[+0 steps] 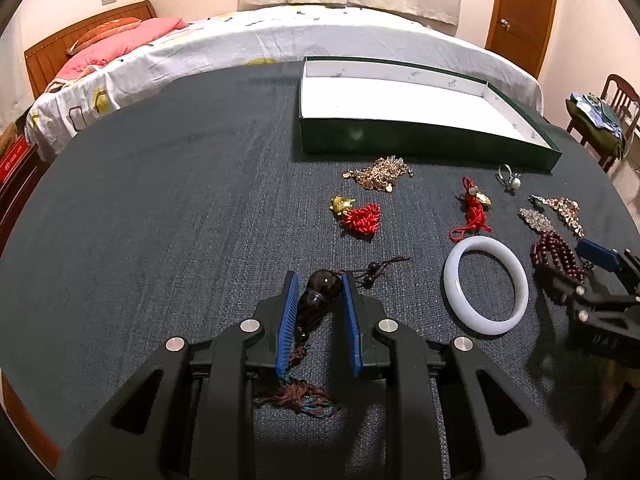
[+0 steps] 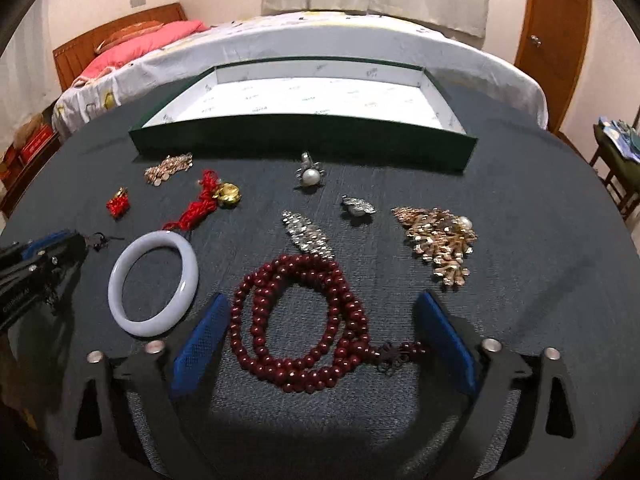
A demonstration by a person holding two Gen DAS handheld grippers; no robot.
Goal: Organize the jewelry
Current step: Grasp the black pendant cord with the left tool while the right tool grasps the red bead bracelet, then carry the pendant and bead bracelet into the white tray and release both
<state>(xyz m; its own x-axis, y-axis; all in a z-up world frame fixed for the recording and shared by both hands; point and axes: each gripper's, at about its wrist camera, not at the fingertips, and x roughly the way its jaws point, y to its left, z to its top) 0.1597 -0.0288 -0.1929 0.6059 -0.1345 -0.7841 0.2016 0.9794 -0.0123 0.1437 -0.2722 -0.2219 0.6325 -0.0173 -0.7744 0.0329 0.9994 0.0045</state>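
My left gripper (image 1: 319,280) has its blue pads against both sides of a dark brown pendant (image 1: 320,296) with a knotted cord and tassel (image 1: 298,394) lying on the dark cloth. My right gripper (image 2: 324,308) is open wide, its jaws on either side of a dark red bead necklace (image 2: 304,320) on the cloth. A white bangle (image 1: 486,285) lies between the two grippers; it also shows in the right wrist view (image 2: 154,282). The open green box (image 1: 424,142) with white lining stands behind, empty.
Several pieces lie before the box: a gold chain cluster (image 1: 380,174), two red-cord gold charms (image 1: 356,214) (image 1: 474,206), a pearl ring (image 2: 310,176), silver brooches (image 2: 308,234) (image 2: 358,206) and a gold pearl brooch (image 2: 438,240). A bed (image 1: 280,36) stands beyond the table.
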